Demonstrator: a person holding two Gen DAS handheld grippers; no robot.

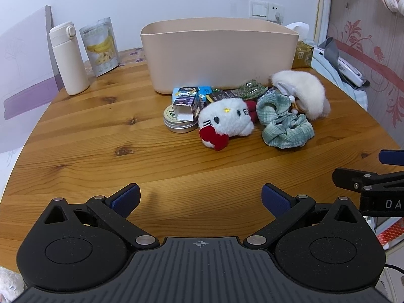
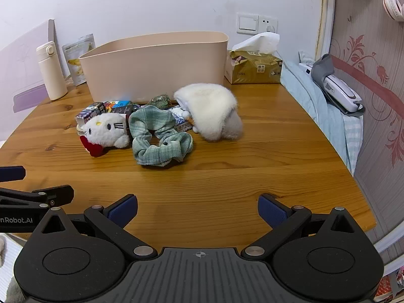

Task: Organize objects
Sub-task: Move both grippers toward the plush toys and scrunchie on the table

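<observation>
A beige bin (image 1: 219, 50) (image 2: 156, 65) stands at the back of the wooden table (image 1: 101, 139) (image 2: 252, 166). In front of it lies a pile: a white cat plush with a red bow (image 1: 226, 122) (image 2: 106, 130), a green plaid scrunchie (image 1: 282, 123) (image 2: 159, 139), a fluffy white item (image 1: 305, 93) (image 2: 212, 108), a round tin (image 1: 176, 122), small boxes (image 1: 188, 101) (image 2: 93, 112) and a green wrapper (image 1: 251, 89) (image 2: 160, 101). My left gripper (image 1: 200, 197) is open over the near table, empty. My right gripper (image 2: 198, 208) is open too, holding nothing.
A white flask (image 1: 68, 58) (image 2: 51, 72) and a banana snack pouch (image 1: 101, 46) (image 2: 78, 58) stand at the back left. A gold tissue box (image 2: 255, 68) sits right of the bin. A bed with a white device (image 2: 341, 93) borders the table's right edge.
</observation>
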